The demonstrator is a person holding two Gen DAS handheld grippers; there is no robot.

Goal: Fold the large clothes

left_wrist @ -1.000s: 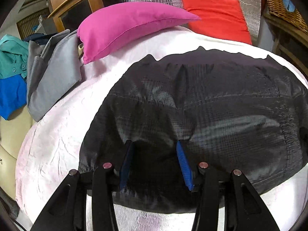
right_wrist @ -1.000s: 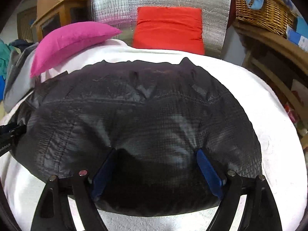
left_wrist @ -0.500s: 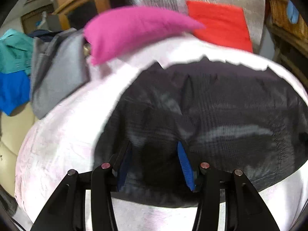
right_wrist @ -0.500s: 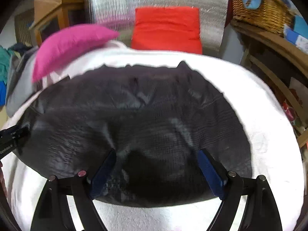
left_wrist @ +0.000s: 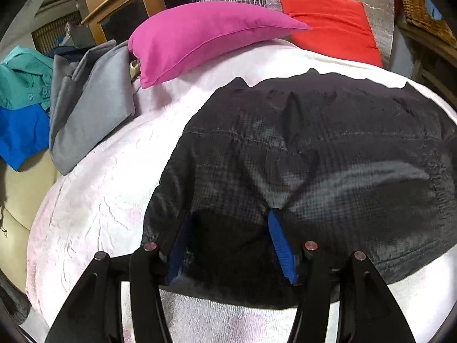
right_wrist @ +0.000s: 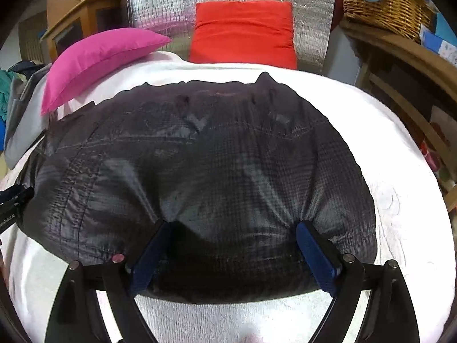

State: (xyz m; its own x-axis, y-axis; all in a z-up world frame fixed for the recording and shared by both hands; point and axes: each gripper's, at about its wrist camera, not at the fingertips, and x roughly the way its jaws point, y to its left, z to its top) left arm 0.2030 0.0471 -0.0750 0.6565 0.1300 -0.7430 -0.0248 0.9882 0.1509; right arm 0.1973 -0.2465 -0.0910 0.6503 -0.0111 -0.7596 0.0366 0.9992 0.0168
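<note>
A large black ripstop garment (left_wrist: 328,160) lies folded on a white bed cover (left_wrist: 94,194); it also fills the right wrist view (right_wrist: 200,171). My left gripper (left_wrist: 228,228) is open, its blue pads pressed into the garment's near left edge, with fabric bulging between them. My right gripper (right_wrist: 232,234) is open wide, its pads pushed into the garment's near right edge. Neither jaw pair is closed on the cloth. The tip of my left gripper shows at the left edge of the right wrist view (right_wrist: 11,200).
A pink pillow (left_wrist: 205,37) and a red cushion (left_wrist: 331,23) lie at the head of the bed. Grey (left_wrist: 85,108), teal (left_wrist: 20,80) and blue (left_wrist: 20,134) clothes are piled at the left. A wicker basket (right_wrist: 385,3) sits on a wooden shelf at the right.
Both grippers drew back and lifted slightly, then pushed forward into the garment's near edge again. The garment has stayed folded in place.
</note>
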